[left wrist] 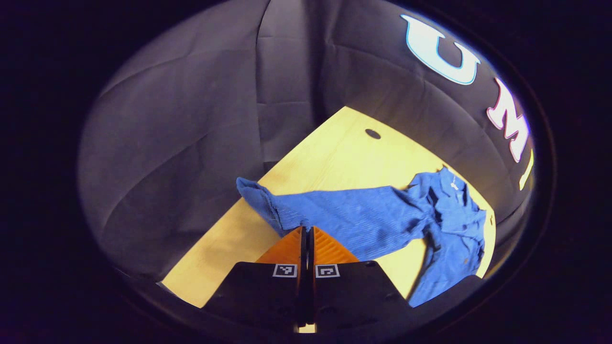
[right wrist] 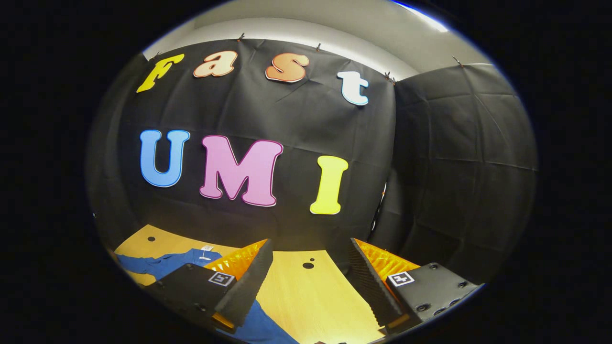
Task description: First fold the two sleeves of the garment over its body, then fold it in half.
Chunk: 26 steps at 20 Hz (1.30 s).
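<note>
Two fingers of the left gripper (left wrist: pixel 306 234) are pressed together at the edge of a blue sleeve (left wrist: pixel 287 210), and they look to be pinching its fabric near the cuff, though the contact itself is hidden behind their tips. From there the sleeve runs out across the pale wooden worktop (left wrist: pixel 334 157) to the body of the garment (left wrist: pixel 454 215), which lies rumpled toward the far corner, its other sleeve trailing down toward the near edge. In the right gripper view, the right gripper (right wrist: pixel 311 260) hangs with its fingers spread wide and holding nothing, above bare worktop, with part of the blue garment lying to its left and under its left finger. I judge the first step is in hand: folding one sleeve. Next, the pinched sleeve needs carrying over the body and laying flat there.
</note>
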### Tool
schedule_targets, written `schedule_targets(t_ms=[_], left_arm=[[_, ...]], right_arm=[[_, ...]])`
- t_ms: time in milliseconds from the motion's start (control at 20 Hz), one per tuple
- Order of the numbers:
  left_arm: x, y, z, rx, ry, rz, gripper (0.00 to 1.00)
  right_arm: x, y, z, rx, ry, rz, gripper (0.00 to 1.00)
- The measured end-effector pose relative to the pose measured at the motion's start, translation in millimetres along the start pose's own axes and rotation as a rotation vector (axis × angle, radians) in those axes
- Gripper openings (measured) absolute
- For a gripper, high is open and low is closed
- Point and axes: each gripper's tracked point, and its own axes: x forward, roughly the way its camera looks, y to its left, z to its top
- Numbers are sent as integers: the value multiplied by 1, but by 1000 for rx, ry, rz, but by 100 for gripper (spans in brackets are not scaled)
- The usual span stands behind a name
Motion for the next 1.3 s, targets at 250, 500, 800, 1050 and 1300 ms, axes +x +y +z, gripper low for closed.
schedule_targets(t_ms=[250,500,800,1050,1300], left_arm=[[-22,-75,29,62,-55,-119,0],[-42,-163,46,88,-83,-277,0],[-47,-261,46,147,-66,-397,0],[-34,-365,32,162,-17,-504,0],[-10,-461,-7,278,56,-569,0]], right_arm=[[2,-5,-8,-10,20,12,93],[-3,-8,-13,-27,30,33,100],[-10,-44,-26,37,60,-22,100],[-17,-62,-38,54,83,-49,92],[-29,-87,-50,75,116,-91,100]])
